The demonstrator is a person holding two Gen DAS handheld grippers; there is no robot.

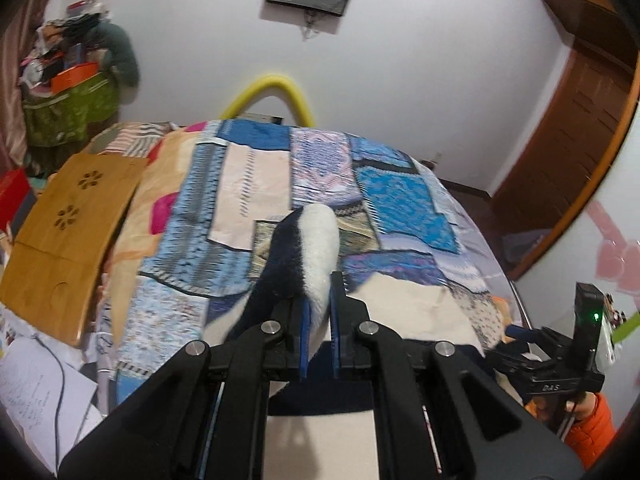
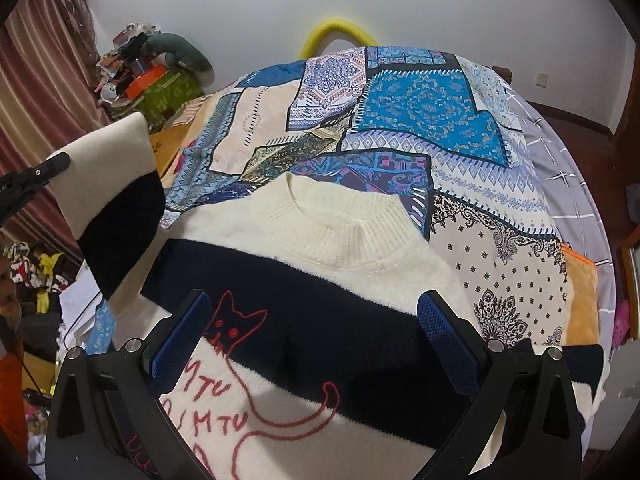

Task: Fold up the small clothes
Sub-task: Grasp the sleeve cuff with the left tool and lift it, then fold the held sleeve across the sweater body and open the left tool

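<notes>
L gripper (image 1: 318, 316): fingers pinched nearly together on the sweater sleeve (image 1: 308, 248), a navy-and-cream fold that sticks out past the fingertips and stands clear of the bed. In the right wrist view that same sleeve (image 2: 120, 204) hangs lifted, well off to the left of the R fingers, w/ the black tip of the L gripper at its edge. R gripper (image 2: 312, 332): fingers spread wide, nothing between the pads; they hover just over the sweater (image 2: 320, 280), one finger either side of the navy chest band. Sweater lies flat on the patchwork bedspread (image 2: 420, 120), cream collar ahead of the R fingertips, red cat outline (image 2: 240, 336) and red lettering by the left finger. Wooden board (image 1: 68, 216) sits on the bed well left of the L fingers. An orange sleeve (image 1: 592, 432) shows under the R gripper's body in the left wrist view.
</notes>
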